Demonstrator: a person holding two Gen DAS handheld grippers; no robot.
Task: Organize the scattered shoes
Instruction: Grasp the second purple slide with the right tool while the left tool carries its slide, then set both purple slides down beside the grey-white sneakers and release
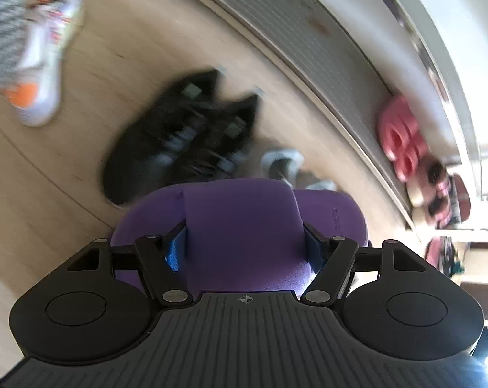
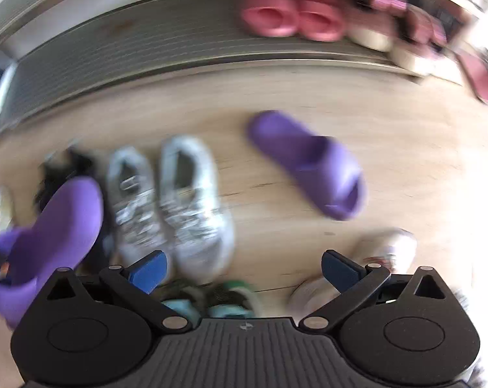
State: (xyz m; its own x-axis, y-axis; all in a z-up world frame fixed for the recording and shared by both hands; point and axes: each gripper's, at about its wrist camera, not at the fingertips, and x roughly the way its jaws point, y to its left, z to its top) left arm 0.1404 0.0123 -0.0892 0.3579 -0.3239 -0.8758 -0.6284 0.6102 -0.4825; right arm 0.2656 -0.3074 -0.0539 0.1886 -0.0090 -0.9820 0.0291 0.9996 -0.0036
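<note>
Purple slipper (image 1: 240, 226): clamped in left claw (image 1: 247, 249) above floor (image 1: 82, 194); its mate (image 2: 308, 161) lies mid-floor. Right claw (image 2: 244, 270): wide apart, empty. Risk: soft foam slipping free during carry, landing on black sneakers (image 1: 179, 135).

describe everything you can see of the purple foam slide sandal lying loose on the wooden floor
The purple foam slide sandal is a chunky one-piece slipper with a matte, soft-looking surface, a thick sole and a wide band over the open toe. It lies sole-down and alone on the pale wooden floor, set diagonally in the right wrist view, with its toe opening toward the lower right. Nothing touches it; the grey-white sneakers sit apart to its left. It is motion-blurred, so fine detail is unclear.
</note>
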